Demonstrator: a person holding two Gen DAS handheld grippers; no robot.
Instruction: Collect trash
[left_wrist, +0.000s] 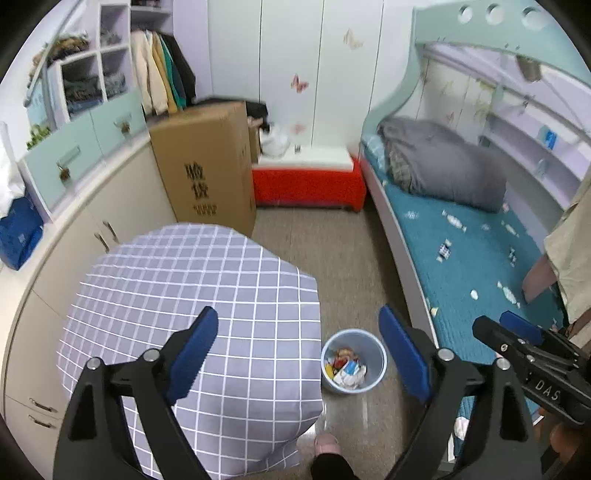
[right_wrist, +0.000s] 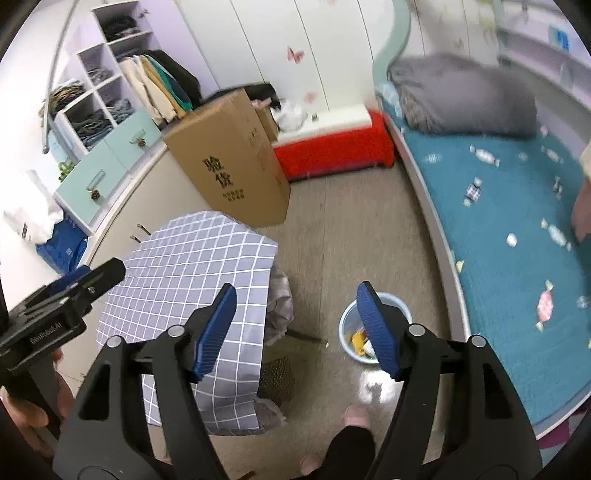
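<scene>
A light blue trash bin (left_wrist: 354, 361) stands on the floor between the table and the bed, with several crumpled wrappers (left_wrist: 345, 367) inside. It also shows in the right wrist view (right_wrist: 351, 325), partly behind a finger. My left gripper (left_wrist: 297, 325) is open and empty, held high over the table's edge and the bin. My right gripper (right_wrist: 297, 302) is open and empty, above the floor beside the bin. The right gripper also shows at the right in the left wrist view (left_wrist: 517, 334). No trash shows on the checked tablecloth (left_wrist: 192, 295).
A tall cardboard box (left_wrist: 207, 166) stands behind the table. A red bench (left_wrist: 306, 184) sits at the far wall. A bed with a teal cover (left_wrist: 469, 254) and grey pillow runs along the right. Cabinets (left_wrist: 74, 229) line the left. The person's foot (left_wrist: 327, 443) is near the bin.
</scene>
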